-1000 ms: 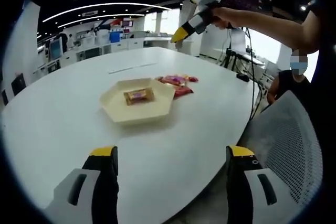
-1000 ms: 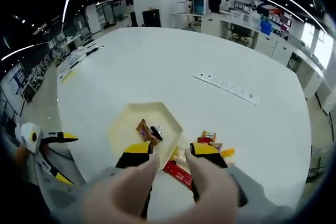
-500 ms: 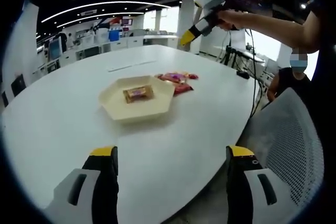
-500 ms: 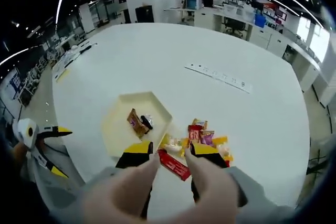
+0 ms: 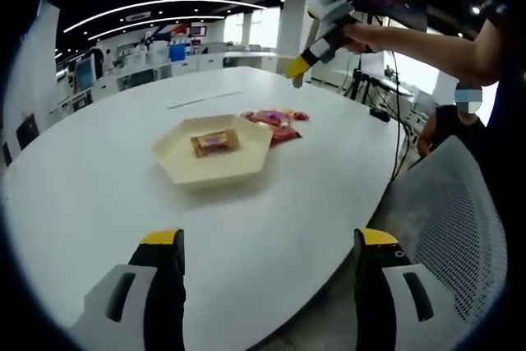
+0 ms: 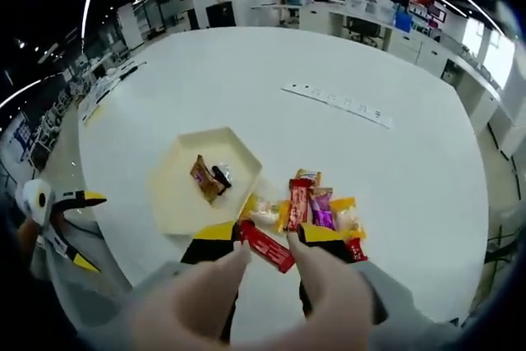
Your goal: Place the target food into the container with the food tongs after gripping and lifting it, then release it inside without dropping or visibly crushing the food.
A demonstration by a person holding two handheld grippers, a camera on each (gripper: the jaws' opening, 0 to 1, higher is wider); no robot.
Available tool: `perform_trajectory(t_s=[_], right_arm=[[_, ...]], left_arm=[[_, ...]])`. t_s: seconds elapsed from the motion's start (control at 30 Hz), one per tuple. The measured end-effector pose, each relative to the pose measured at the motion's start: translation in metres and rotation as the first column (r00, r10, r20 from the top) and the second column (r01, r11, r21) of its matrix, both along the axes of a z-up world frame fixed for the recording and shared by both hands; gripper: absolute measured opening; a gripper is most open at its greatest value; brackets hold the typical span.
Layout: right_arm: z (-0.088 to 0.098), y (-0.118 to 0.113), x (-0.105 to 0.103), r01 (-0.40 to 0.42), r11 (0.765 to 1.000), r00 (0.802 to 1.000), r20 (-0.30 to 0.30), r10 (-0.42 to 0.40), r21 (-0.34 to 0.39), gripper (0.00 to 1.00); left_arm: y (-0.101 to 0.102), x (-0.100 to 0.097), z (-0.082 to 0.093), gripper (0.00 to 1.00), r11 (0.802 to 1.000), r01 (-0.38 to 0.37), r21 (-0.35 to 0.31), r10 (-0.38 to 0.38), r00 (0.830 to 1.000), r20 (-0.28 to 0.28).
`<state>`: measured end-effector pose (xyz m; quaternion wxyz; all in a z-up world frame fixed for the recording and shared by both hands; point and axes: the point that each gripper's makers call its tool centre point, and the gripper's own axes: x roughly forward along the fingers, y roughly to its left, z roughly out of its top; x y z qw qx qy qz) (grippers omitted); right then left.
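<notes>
A cream hexagonal tray (image 5: 191, 168) lies on the round white table, with a brown snack packet (image 5: 214, 143) inside it. Just right of the tray sits a pile of wrapped snacks (image 5: 275, 117). My left gripper (image 5: 267, 240) is open, low at the table's near edge, nothing between its jaws. A hand holds my right gripper (image 5: 297, 66) high above the pile. From above, the right gripper (image 6: 267, 234) is open, jaws apart over a red packet (image 6: 267, 246) lying on the table. The tray (image 6: 174, 199) holds the brown packet (image 6: 202, 179) and a dark one (image 6: 221, 175). The snack pile (image 6: 316, 205) lies beside it.
A grey mesh chair (image 5: 448, 211) stands at the table's right edge, with a person behind it. A long thin strip (image 6: 337, 104) lies on the table beyond the snacks. The left gripper (image 6: 59, 213) shows at the table's edge. Desks and monitors stand far behind.
The right gripper has drifted over from the tray toward the snack pile, so the red packet now shows between its jaws. The left gripper has barely moved.
</notes>
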<state>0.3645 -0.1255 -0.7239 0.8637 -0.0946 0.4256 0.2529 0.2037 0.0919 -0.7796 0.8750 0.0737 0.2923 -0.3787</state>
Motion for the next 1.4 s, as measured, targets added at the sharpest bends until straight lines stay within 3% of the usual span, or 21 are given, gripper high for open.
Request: perform_trajectory(t_s=[0.6, 1.0, 1.4], right_arm=[[-0.042, -0.005, -0.004, -0.007, 1.0, 0.997, -0.075, 0.006, -0.015, 0.28], [-0.067, 0.005, -0.005, -0.029, 0.999, 0.991, -0.127, 0.027, -0.018, 0.28], [-0.081, 0.008, -0.005, -0.04, 0.999, 0.987, -0.158, 0.035, -0.028, 0.28]], left_arm=[[0.001, -0.001, -0.003, 0.82, 1.0, -0.006, 0.007, 0.007, 1.0, -0.021], [0.003, 0.0, -0.005, 0.81, 1.0, -0.017, 0.01, 0.017, 0.999, -0.028], [0.005, 0.0, -0.009, 0.8, 1.0, -0.019, 0.024, 0.02, 0.999, -0.043]])
